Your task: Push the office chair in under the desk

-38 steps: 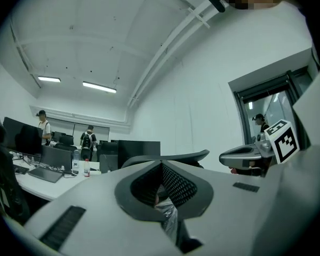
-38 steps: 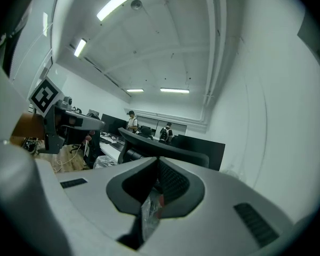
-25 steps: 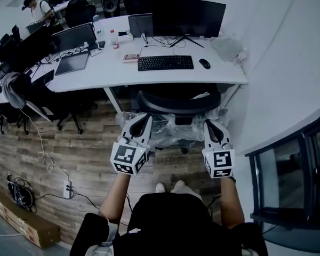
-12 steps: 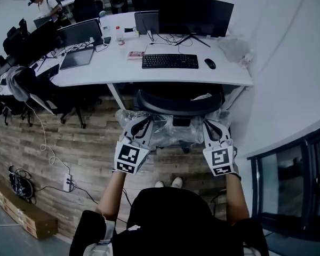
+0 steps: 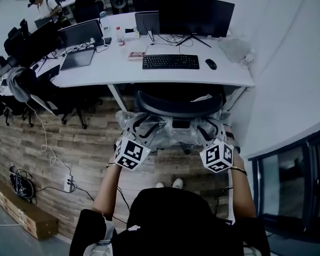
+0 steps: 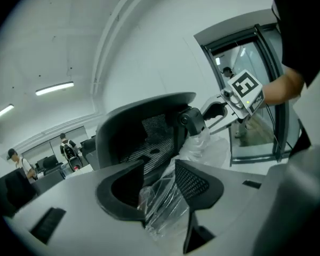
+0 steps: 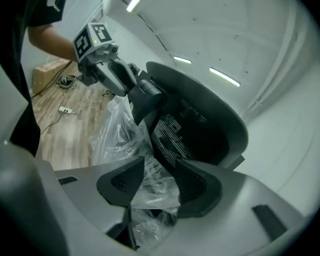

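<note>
Moved: both grippers have rolled inward since a second ago and sit deeper in the wrap; the jaws were shut then and are opening now.
Left hand-held gripper [image 5: 137,130]: jaws partway apart and opening, with loose wrap [image 6: 161,196] between them and nothing clamped.
Right hand-held gripper [image 5: 213,133]: the same, half open and opening, film bunched in the gap, no grip.
Chair [image 5: 178,104]: backrest at the counter's [image 5: 149,74] front edge toward the right corner, with the seat out of sight beneath.
Handling: judged fairly heavy but free to roll. The frame is stiff and the mesh gives. The wrap is slippery and tears easily, so it makes a poor hold.
Hold: best on the backrest rim or the arm posts, evenly on both sides, or the chair is likely to swivel.
Writing: white print [image 7: 173,129] on the backrest is too small to read, and no brand is legible.
</note>
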The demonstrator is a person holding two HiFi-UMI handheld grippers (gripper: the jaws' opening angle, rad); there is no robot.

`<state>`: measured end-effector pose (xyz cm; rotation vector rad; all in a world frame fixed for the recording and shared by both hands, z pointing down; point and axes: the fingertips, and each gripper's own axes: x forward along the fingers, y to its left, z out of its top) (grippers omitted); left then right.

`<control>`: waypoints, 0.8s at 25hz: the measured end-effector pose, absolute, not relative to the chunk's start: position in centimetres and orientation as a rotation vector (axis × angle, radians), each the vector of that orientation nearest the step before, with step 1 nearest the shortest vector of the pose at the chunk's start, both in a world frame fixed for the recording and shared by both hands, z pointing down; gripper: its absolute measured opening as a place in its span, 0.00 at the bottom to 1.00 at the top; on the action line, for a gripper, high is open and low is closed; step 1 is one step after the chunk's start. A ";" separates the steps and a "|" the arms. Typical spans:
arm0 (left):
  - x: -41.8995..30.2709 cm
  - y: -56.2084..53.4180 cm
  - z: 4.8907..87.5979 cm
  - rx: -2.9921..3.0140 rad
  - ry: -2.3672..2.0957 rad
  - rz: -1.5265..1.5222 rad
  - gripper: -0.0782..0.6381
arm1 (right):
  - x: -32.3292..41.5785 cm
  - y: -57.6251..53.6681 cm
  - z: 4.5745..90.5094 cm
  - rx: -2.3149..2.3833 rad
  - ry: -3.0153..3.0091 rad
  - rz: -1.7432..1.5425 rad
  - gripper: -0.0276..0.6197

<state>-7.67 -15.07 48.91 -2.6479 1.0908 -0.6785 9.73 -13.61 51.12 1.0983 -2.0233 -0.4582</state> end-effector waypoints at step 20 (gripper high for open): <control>-3.8 -18.3 56.7 -2.154 0.657 -1.324 0.63 | 9.5 -17.8 56.7 0.785 -1.720 -0.661 0.52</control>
